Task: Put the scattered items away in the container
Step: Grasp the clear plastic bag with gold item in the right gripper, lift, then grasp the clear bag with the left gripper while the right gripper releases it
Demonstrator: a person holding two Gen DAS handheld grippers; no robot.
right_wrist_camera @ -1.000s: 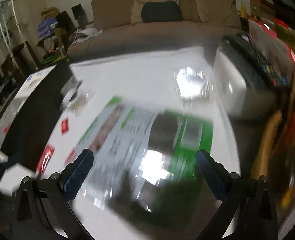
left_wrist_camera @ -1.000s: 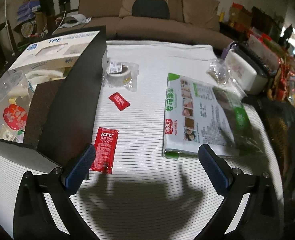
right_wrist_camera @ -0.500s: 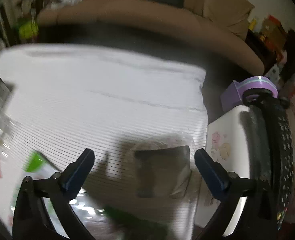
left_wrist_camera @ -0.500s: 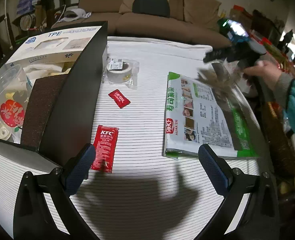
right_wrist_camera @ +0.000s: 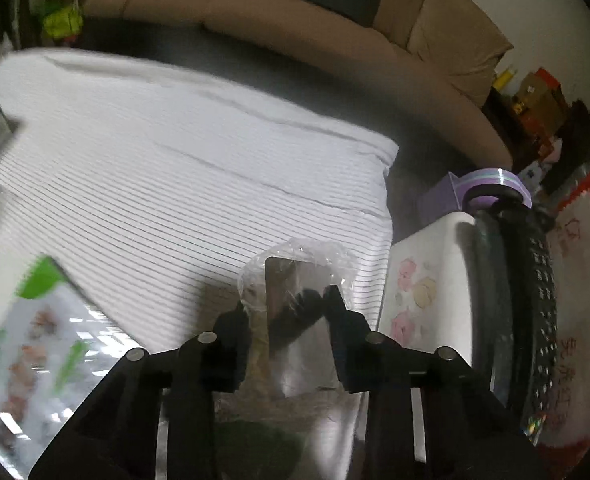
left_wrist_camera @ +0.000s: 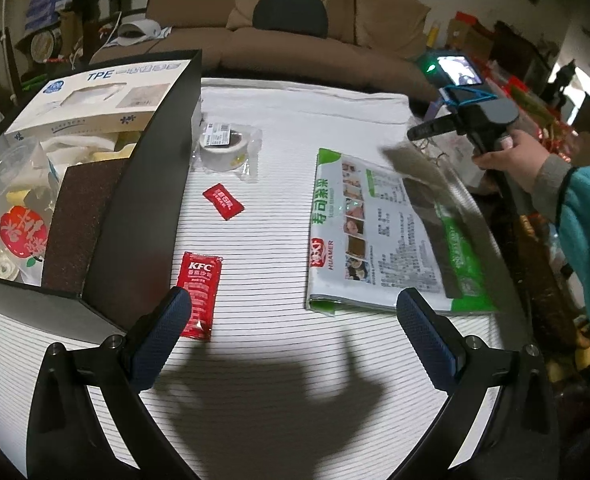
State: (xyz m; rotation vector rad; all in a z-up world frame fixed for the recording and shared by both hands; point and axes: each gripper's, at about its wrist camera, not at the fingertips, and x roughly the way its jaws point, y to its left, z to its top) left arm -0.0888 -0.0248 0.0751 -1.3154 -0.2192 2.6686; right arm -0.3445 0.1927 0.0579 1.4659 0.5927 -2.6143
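My left gripper [left_wrist_camera: 291, 320] hangs open over the striped cloth, nothing between its fingers. Just ahead of its left finger lies a red KFC sachet [left_wrist_camera: 199, 292]; a smaller red sachet [left_wrist_camera: 223, 201] and a bagged tape roll [left_wrist_camera: 223, 146] lie farther on. A green-and-white seaweed pack [left_wrist_camera: 383, 232] lies to the right. The black box [left_wrist_camera: 151, 168] at the left holds several items. At the table's far right, my right gripper [right_wrist_camera: 289, 306] is closing its jaws on a clear plastic packet [right_wrist_camera: 295, 276], which sits pinched between the fingers. In the left wrist view a hand holds that gripper [left_wrist_camera: 415, 133].
A white flowered case [right_wrist_camera: 423, 284] with a black band stands right beside the packet, a purple tape holder [right_wrist_camera: 491, 184] behind it. A brown sofa [left_wrist_camera: 295, 40] runs along the far side. Clutter lines the right edge of the table.
The right gripper swung to the table's far right corner, came down over the clear packet, and its jaws went from wide to closed around it. The left gripper stayed put.
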